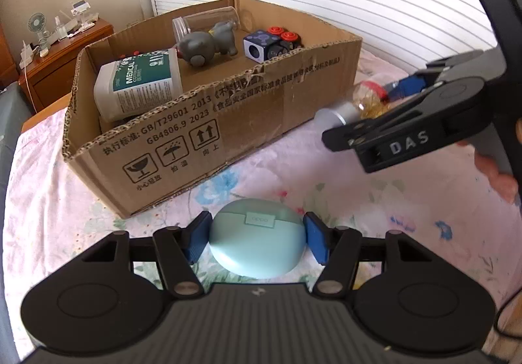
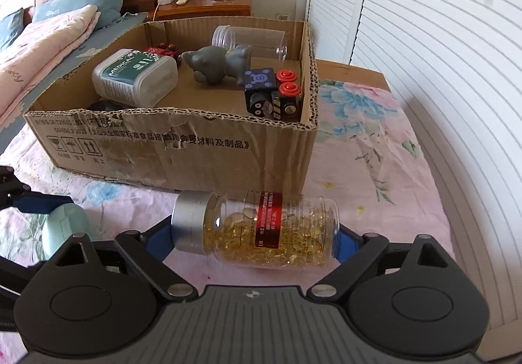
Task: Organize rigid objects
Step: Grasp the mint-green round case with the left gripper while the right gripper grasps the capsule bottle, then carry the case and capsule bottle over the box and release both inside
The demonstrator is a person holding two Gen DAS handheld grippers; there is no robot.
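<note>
My left gripper [image 1: 257,238] is shut on a pale blue earbud case [image 1: 257,246], its blue pads [image 1: 195,240] pressed to both sides, just in front of the cardboard box [image 1: 228,122]. My right gripper [image 2: 254,233] is shut on a clear capsule bottle [image 2: 270,230] with a silver cap, held sideways by its ends near the box's right front corner. The box [image 2: 182,148] holds a white medical tub [image 2: 137,75], a grey toy [image 2: 218,65], a clear jar [image 2: 248,39] and dice-like cubes with red buttons [image 2: 274,93]. The case also shows in the right wrist view [image 2: 65,227].
The box stands on a floral cloth [image 1: 375,217] over a table. White shutter doors [image 2: 424,37] rise behind and to the right. A bed with pillows [image 2: 65,5] and a wooden nightstand [image 2: 202,8] with a small fan lie to the left.
</note>
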